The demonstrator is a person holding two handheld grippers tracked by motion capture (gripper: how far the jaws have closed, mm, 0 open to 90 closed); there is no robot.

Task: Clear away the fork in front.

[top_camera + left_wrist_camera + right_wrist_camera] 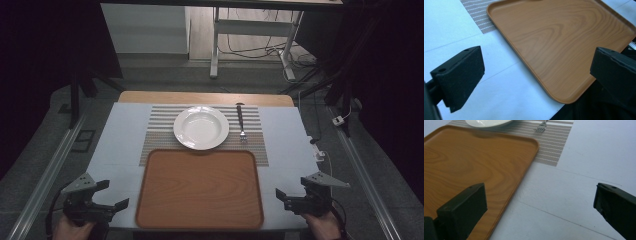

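A brown wooden tray (200, 187) lies at the near middle of the table with nothing on it. Behind it a white deep plate (201, 127) sits on a striped placemat (160, 130), and a fork (241, 122) lies to the plate's right. My left gripper (112, 195) hovers at the tray's near left corner, open and holding nothing. In the left gripper view the jaws stand wide apart over the tray's corner (564, 42). My right gripper (292, 189) is open by the tray's near right corner. The right gripper view shows the tray (469, 162), plate (486, 122) and fork (541, 127).
A pale blue-white cover (120, 135) spreads over the table, with the wooden tabletop's far edge (205, 97) showing behind it. Metal rails (45, 175) run along both sides on the floor. A white desk frame (250, 30) and cables stand beyond the table.
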